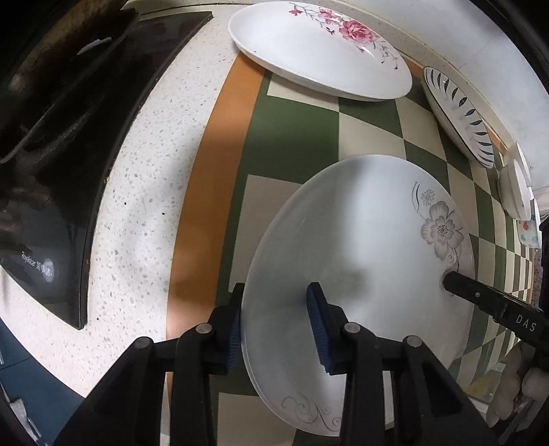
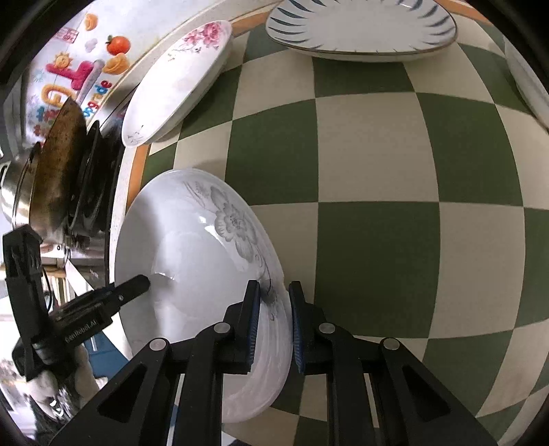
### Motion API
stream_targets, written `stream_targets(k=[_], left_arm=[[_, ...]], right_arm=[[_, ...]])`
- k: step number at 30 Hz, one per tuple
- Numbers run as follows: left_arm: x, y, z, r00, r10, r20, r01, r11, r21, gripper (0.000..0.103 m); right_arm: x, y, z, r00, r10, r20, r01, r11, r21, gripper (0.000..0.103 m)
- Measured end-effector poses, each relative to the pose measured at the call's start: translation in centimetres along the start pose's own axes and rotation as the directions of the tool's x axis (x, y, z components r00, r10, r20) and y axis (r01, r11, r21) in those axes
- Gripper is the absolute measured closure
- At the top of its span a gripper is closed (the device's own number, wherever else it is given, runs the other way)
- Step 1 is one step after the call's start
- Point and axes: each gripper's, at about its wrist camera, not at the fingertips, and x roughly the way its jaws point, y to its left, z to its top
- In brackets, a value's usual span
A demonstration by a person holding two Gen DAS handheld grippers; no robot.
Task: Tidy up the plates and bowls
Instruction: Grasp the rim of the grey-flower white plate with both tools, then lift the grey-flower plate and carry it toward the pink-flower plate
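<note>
A white plate with a grey flower is held above the green checked mat. My left gripper is shut on its near rim, one finger above and one below. My right gripper is shut on the opposite rim of the same plate. Each gripper's finger shows in the other's view. A white plate with pink roses lies at the mat's far left corner and also shows in the right wrist view. A plate with dark leaf strokes lies at the back, as the right wrist view shows.
A black cooktop with a dark wok sits left of the mat on the speckled counter. Small white dishes and a dotted cup stand at the far right by the wall.
</note>
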Motion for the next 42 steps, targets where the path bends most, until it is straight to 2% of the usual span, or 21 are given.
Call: stream_targets(k=[5,15,21,28,42], left_arm=[[-1.0,-2.9,-0.7,1.000,0.015,0.020,-0.015,1.000,0.012,0.071],[-2.3,-7.8,-0.6,0.999,-0.011,0.030,0.009,0.998,0.062,0.071],[-0.5,-11.5,0.2,1.000,-0.023,0.019,0.021,0.996,0.085,0.071],[1.0,-13.8,0.2,1.000,-0.021,0.009,0.020,0.994,0.107,0.071],[3.0,-15.7,0.6,1.000,0.018,0.001,-0.018,0.994,0.103,0.071]], right_arm=[[-1.3,-1.7,-0.6,1.000,0.000,0.009,0.000,1.000,0.004,0.084],[-8.0,-7.2,-1.6,0.997,0.017,0.075,-0.019,1.000,0.020,0.084],[-10.8,-10.5,-1.4,0.995,0.000,0.100,-0.004,0.999,0.036,0.084],[-11.4,-14.3,-1.4,0.994,-0.014,0.104,0.007,0.998,0.070,0.084],[-9.4,-16.3,-1.2,0.996,-0.040,0.074,0.035,0.997,0.068,0.084]])
